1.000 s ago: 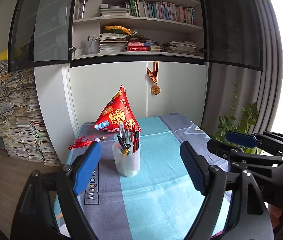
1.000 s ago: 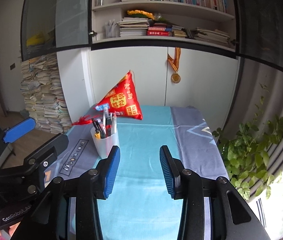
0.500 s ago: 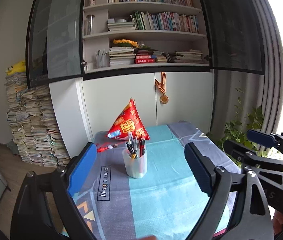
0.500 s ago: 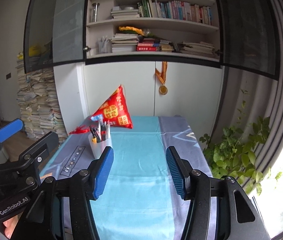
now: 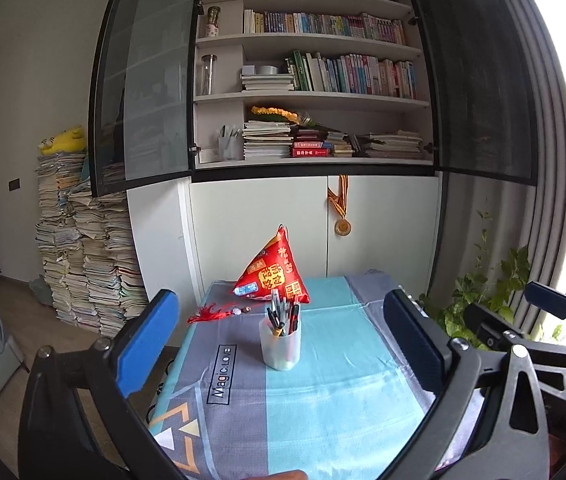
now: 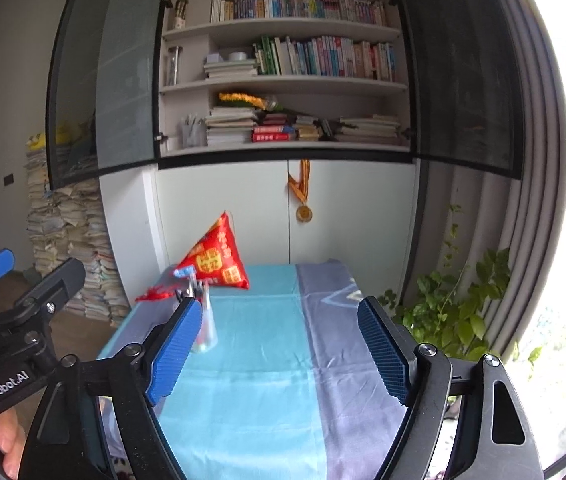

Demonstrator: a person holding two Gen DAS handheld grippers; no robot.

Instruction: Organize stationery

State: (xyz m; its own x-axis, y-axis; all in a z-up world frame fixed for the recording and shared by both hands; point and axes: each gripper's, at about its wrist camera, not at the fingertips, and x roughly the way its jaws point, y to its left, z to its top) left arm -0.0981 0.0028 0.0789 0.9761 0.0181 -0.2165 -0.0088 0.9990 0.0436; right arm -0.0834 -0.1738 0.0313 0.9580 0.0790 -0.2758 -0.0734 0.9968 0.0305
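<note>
Tablecloth (image 5: pixel 323 400) bare ahead; cup (image 5: pixel 280 344) upright with pens (image 5: pixel 283 314), dead centre before my left tongs (image 5: pixel 279 344), left of right tongs (image 6: pixel 279 348). Both opening, nothing between.

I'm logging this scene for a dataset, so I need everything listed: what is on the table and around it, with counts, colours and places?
pen cup: one, translucent white, upright on the tablecloth, apart from both grippers
pens: several, dark and red, standing in the pen cup
pyramid pouch: one, red with gold print, at the table's far end
tassel: one, red, beside the pyramid pouch
tablecloth: one, turquoise and grey
medal: one, gold, hanging on the white cabinet door
bookshelf: one, white, filled with books
paper stacks: several, on the floor
plant: one, green, by the window
left gripper: blue pads, jaws opening, nothing between them
right gripper: blue pads, jaws opening, nothing between them
</note>
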